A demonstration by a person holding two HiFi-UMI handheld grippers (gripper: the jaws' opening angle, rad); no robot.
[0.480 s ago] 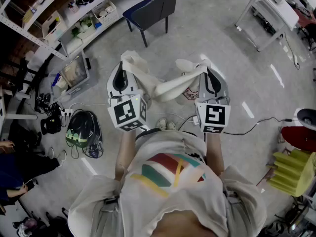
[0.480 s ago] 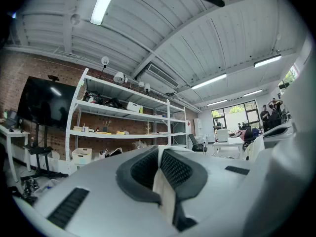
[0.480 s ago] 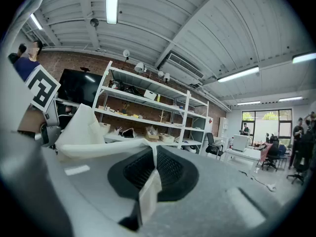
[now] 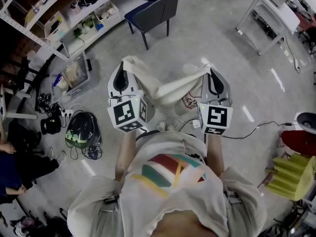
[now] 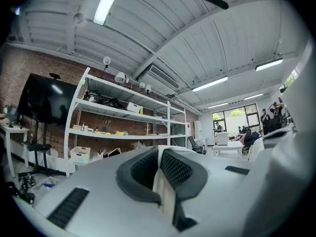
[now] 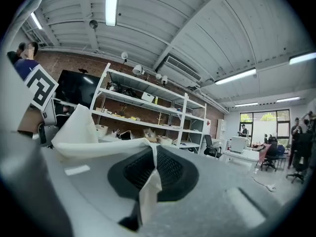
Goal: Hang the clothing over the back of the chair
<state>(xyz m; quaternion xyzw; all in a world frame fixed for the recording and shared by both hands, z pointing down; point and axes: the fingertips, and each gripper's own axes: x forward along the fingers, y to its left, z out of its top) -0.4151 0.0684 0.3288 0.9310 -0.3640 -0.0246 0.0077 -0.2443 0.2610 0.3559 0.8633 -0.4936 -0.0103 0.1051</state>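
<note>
The clothing (image 4: pixel 170 90) is held stretched between the left gripper (image 4: pixel 126 67) and right gripper (image 4: pixel 211 72), both jaws clamped on it.

No word, number or brand can be read anywhere. The marker cube (image 4: pixel 127 114) of the left gripper (image 4: pixel 123 69) and that of the right gripper (image 4: pixel 211 74) bear only black-and-white square patterns. On the clothing (image 4: pixel 168 90), at its 4 o'clock edge, a reddish print (image 4: pixel 190 101) is too small to read.
</note>
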